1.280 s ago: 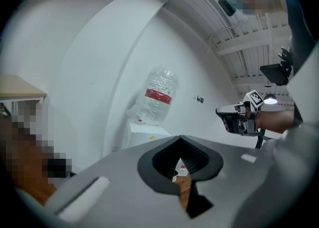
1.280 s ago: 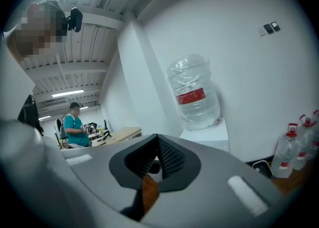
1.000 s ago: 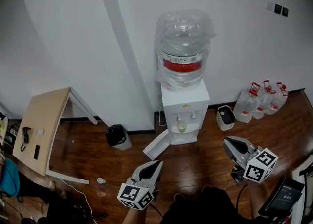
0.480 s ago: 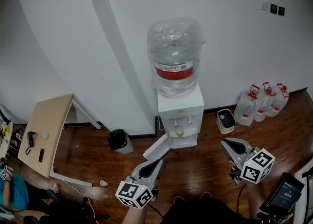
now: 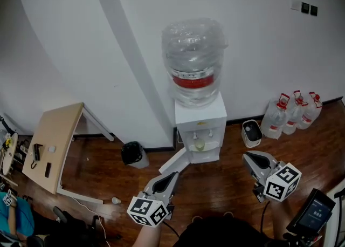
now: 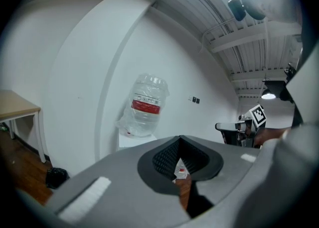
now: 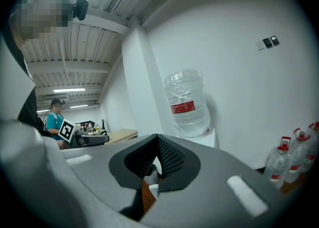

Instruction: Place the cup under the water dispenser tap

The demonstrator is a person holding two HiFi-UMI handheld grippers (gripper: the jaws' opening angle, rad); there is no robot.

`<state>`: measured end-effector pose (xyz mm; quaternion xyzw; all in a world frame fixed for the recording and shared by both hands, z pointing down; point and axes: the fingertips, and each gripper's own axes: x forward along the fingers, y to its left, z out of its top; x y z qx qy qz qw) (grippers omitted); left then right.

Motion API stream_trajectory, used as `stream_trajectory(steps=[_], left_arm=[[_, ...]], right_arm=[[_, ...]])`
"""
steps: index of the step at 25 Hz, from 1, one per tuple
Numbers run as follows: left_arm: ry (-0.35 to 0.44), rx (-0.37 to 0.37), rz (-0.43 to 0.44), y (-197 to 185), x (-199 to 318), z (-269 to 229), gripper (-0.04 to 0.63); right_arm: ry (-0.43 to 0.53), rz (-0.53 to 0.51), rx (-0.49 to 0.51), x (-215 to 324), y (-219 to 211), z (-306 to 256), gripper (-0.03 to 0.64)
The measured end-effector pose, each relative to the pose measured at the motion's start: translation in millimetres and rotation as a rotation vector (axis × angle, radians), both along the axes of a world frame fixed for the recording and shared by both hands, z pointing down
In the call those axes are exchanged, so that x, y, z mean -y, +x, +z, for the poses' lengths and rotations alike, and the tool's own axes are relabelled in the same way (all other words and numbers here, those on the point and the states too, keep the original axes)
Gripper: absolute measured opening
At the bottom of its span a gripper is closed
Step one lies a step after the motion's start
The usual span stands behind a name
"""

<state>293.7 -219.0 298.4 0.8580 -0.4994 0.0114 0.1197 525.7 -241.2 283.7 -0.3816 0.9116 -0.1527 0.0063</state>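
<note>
One water dispenser point(image 5: 200, 117) stands against the wall with one large bottle point(image 5: 194, 60) on top, and the single cup point(image 5: 200, 144) sits in its recess beneath the two taps, well apart from both grippers. At the floor's wall edge are three jugs point(image 5: 294, 116) to the right, one small white container point(image 5: 251, 132) just beside the dispenser, one black bin point(image 5: 132, 153) and one desk point(image 5: 54, 143) to the left. The wooden floor point(image 5: 215, 184) lies open before the dispenser except for its white door panel point(image 5: 173, 160), angled out; the left gripper point(image 5: 173, 176) has its jaws slightly parted and empty, while the right gripper point(image 5: 245, 157) is clenched on nothing.
</note>
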Motion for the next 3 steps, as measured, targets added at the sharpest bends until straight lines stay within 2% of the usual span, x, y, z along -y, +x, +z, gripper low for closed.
stream_trajectory(steps=[3], left_arm=[[-0.002, 0.002, -0.006, 1.9, -3.6, 0.9, 0.21]], right_arm=[[0.004, 0.0, 0.001, -3.0, 3.4, 1.7, 0.0]])
